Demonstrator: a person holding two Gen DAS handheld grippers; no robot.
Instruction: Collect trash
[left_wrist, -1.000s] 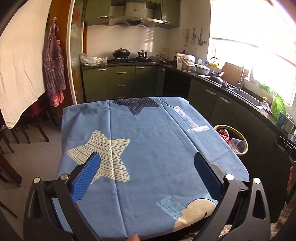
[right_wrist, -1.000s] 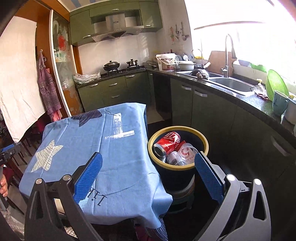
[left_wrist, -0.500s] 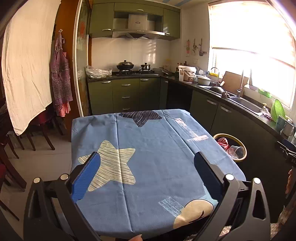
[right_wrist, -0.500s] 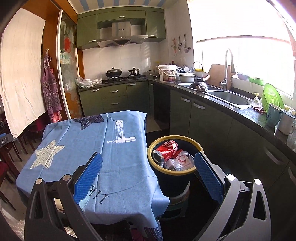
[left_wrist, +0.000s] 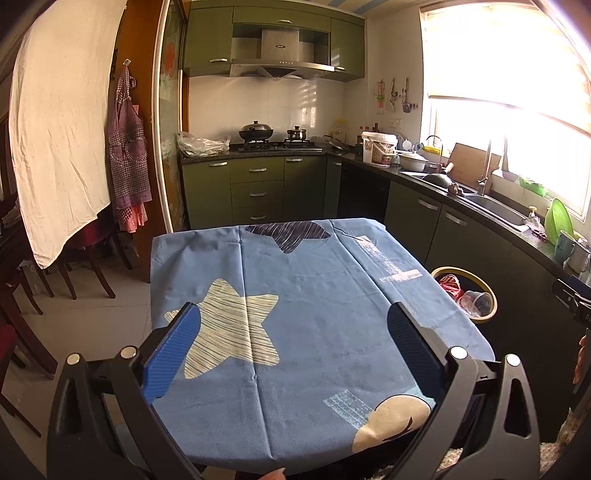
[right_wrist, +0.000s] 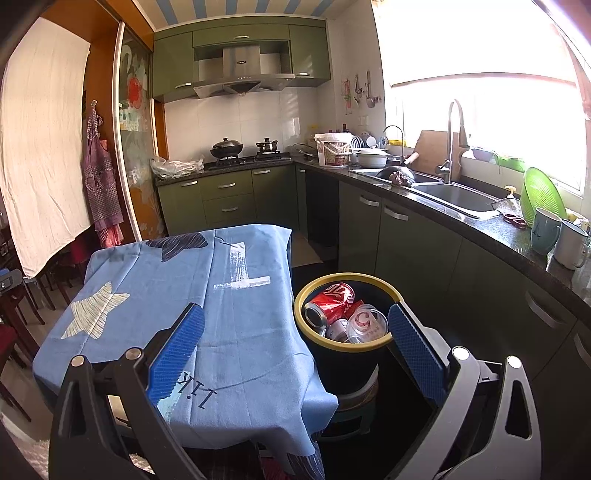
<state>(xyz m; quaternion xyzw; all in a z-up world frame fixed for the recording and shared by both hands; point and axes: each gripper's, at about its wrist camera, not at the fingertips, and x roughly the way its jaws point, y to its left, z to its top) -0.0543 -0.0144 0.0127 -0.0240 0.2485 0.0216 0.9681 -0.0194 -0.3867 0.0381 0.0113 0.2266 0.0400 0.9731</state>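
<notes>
At the far left of the left wrist view a white sheet (left_wrist: 62, 147) hung against the wall, with a checked apron (left_wrist: 127, 155) on a hook beside it and dark wooden chairs (left_wrist: 74, 266) below. The left gripper (left_wrist: 293, 325) was held above the near end of the table, its blue-padded fingers (left_wrist: 173, 349) spread wide with nothing between them. Beneath it lay a blue tablecloth (left_wrist: 314, 332) printed with a pale striped star (left_wrist: 229, 332); no loose item showed on the cloth. Off the table's right edge stood the bin (left_wrist: 487, 314), yellow-rimmed, with a red can and a clear cup visible inside.

In the right wrist view the same tablecloth (right_wrist: 236, 325) occupied the left half, draped over the table corner. The right gripper (right_wrist: 295, 330) was likewise held wide apart and gripped nothing. Between its fingers, just beside the table, sat the bin (right_wrist: 310, 288), a dark tub raised on a low green stool (right_wrist: 354, 398). The collected trash lay within it: a red can (right_wrist: 330, 301) on its side, a clear plastic cup (right_wrist: 365, 321) with red print resting against it, and a further silver can partly hidden beneath. To the right ran the dark countertop (right_wrist: 509, 236) over green cabinets (right_wrist: 417, 251), carrying a steel sink (right_wrist: 454, 197) with a tall tap (right_wrist: 452, 140), a green colander (right_wrist: 541, 195) and two mugs (right_wrist: 557, 240). At the rear stood a hob with two pots (right_wrist: 243, 147) under a steel hood (right_wrist: 240, 79).
</notes>
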